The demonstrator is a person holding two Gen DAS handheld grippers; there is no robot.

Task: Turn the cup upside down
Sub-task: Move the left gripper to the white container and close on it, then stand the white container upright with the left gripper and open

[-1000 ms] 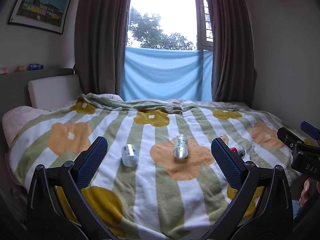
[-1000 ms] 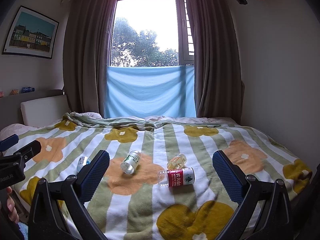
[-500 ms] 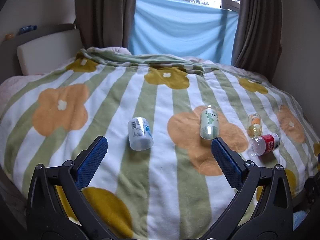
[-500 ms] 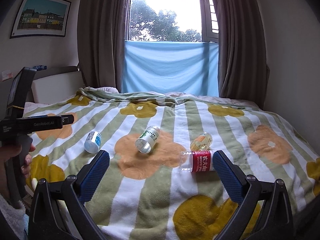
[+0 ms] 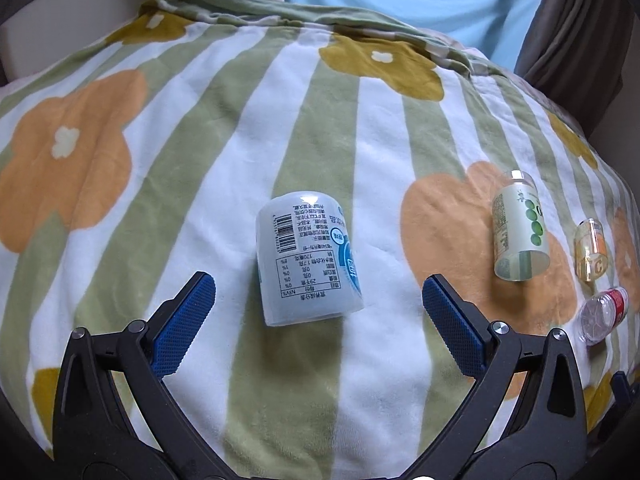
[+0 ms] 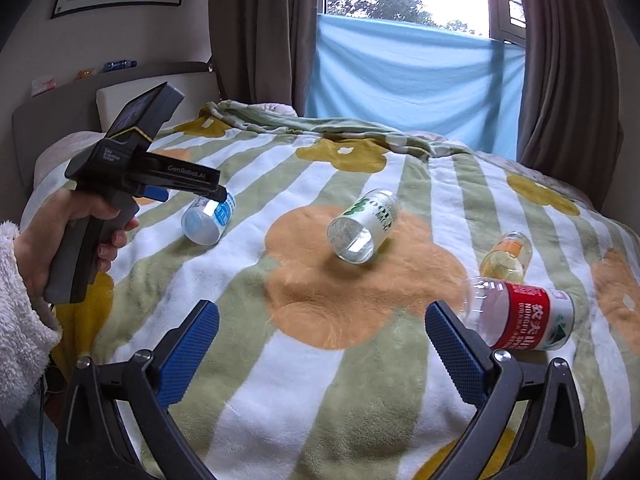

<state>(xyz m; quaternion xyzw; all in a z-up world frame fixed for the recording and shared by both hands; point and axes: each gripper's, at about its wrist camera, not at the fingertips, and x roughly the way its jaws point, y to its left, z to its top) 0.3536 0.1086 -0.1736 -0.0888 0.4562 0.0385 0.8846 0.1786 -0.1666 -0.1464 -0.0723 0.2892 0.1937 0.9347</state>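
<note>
A translucent cup with a white and blue printed label (image 5: pixel 308 260) lies on its side on the flowered blanket (image 5: pixel 160 160). Its wide end faces me in the left wrist view. My left gripper (image 5: pixel 316 284) is open just short of that cup, one blue pad on each side of it, touching nothing. From the right wrist view the same cup (image 6: pixel 204 224) lies under the left gripper's tips (image 6: pixel 216 192). My right gripper (image 6: pixel 322 310) is open over the blanket and holds nothing.
A green-labelled cup (image 6: pixel 362 226) lies on its side mid-bed. To its right lie a small yellowish bottle (image 6: pixel 506 256) and a red-labelled bottle (image 6: pixel 520 312) close to my right finger. A hand (image 6: pixel 48 240) in a fleecy sleeve holds the left gripper. Curtains and a blue cloth (image 6: pixel 400 72) stand behind.
The left gripper has come forward and down, from the foot of the bed to just in front of the blue-labelled cup. The right gripper has also moved in over the blanket.
</note>
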